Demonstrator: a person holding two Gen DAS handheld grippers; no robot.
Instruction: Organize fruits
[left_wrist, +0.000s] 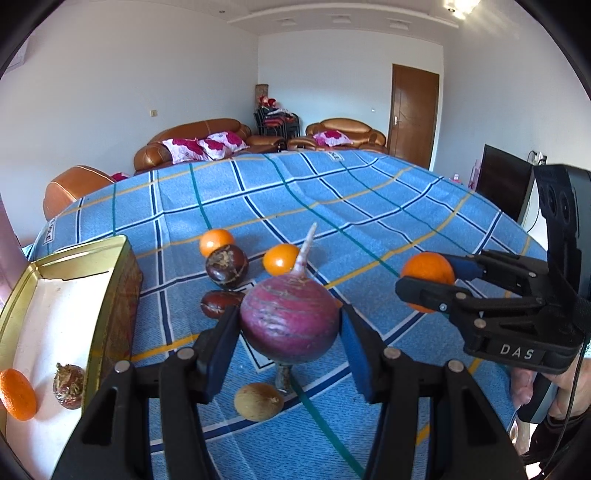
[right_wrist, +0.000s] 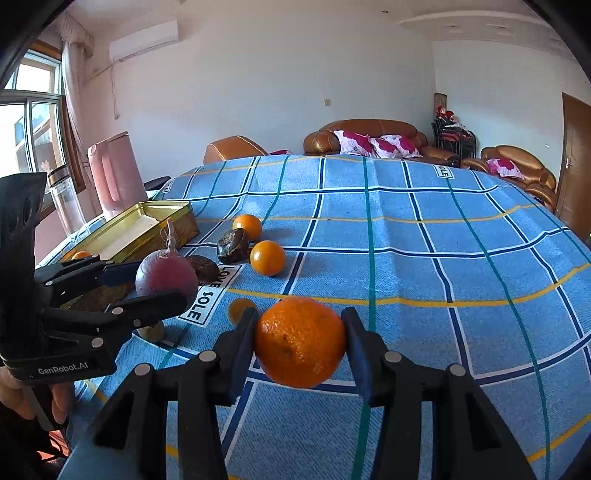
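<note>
Left gripper (left_wrist: 290, 328) pinched the purple radish (left_wrist: 290, 319), lifted above the blue checked cloth (left_wrist: 369, 206) beside the gold tin (left_wrist: 74, 258). Right gripper (right_wrist: 300, 341) pinched an orange (right_wrist: 300, 341), also clear of the cloth.

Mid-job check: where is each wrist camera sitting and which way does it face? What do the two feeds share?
Left wrist: on the left tool, facing sofas across the table; clamps the purple radish; right tool at right.
Right wrist: on the right tool, same heading; clamps an orange; left tool and a hand at left.
Shared: gold tin, loose oranges, blue checked cloth.
</note>
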